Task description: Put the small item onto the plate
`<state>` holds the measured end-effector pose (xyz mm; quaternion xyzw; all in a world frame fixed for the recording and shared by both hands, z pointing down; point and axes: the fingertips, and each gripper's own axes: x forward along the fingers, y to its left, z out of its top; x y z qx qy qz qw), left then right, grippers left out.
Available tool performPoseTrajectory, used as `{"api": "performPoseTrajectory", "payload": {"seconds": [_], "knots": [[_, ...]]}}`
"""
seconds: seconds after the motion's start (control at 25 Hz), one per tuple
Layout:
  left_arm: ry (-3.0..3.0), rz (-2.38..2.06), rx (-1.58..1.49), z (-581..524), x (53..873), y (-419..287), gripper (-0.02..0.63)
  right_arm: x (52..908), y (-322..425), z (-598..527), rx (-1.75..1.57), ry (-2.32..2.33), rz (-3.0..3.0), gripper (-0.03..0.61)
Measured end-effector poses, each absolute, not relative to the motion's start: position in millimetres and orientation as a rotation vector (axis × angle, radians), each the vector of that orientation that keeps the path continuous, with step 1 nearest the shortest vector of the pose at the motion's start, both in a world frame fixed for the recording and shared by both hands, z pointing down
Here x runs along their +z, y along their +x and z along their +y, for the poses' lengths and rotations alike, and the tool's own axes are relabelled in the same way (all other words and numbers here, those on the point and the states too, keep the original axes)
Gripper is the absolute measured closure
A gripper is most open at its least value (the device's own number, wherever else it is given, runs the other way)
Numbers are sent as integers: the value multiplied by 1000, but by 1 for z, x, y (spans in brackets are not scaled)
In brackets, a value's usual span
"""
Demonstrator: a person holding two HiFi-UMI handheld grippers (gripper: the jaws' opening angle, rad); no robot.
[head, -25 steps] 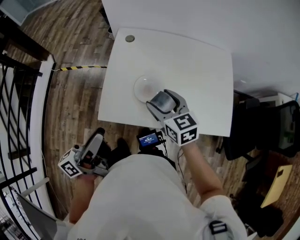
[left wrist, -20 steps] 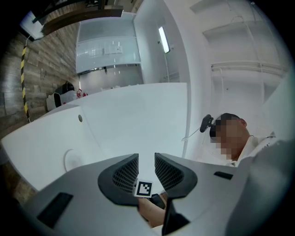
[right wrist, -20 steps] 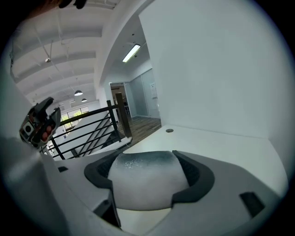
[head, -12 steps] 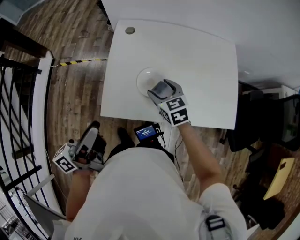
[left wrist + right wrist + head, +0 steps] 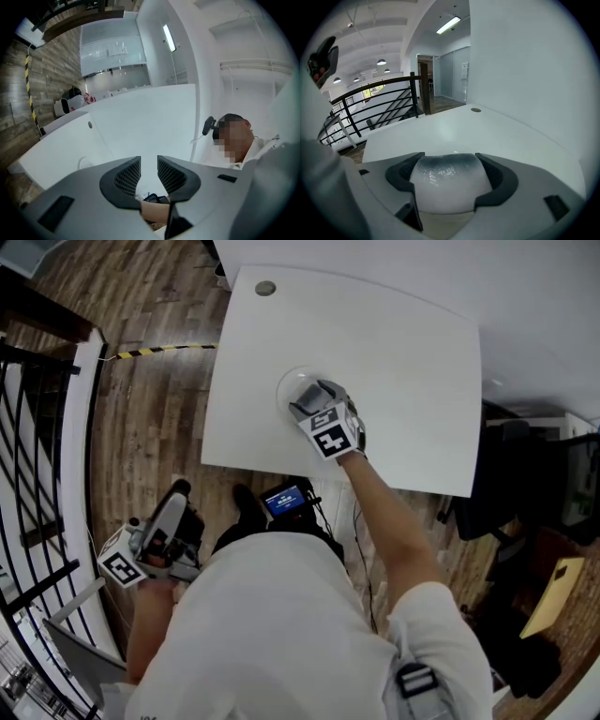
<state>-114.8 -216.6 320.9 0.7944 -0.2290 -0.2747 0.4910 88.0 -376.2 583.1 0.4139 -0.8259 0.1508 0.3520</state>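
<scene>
A pale, glassy plate lies on the white table near its front left part. My right gripper hovers right over the plate and is shut on the small item, a rounded grey-white piece. In the right gripper view the small item fills the space between the dark pads. Whether it touches the plate is hidden. My left gripper hangs off the table at the lower left, over the wood floor. Its jaws stand a little apart with nothing between them.
A round grommet sits near the table's far left corner. A small device with a lit screen hangs below the front edge. Black railing runs along the left, and a dark chair stands to the right.
My right gripper has carried the small item forward from the table's front edge to over the plate. The left gripper has stayed low at the left.
</scene>
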Motion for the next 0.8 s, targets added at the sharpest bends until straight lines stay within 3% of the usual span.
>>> {"api": "performPoseTrajectory", "payload": {"seconds": [0.8], "knots": [[1902,-582,-650,-212,326,-116,502,610,91,-406,310,1176,-2074,253]]}}
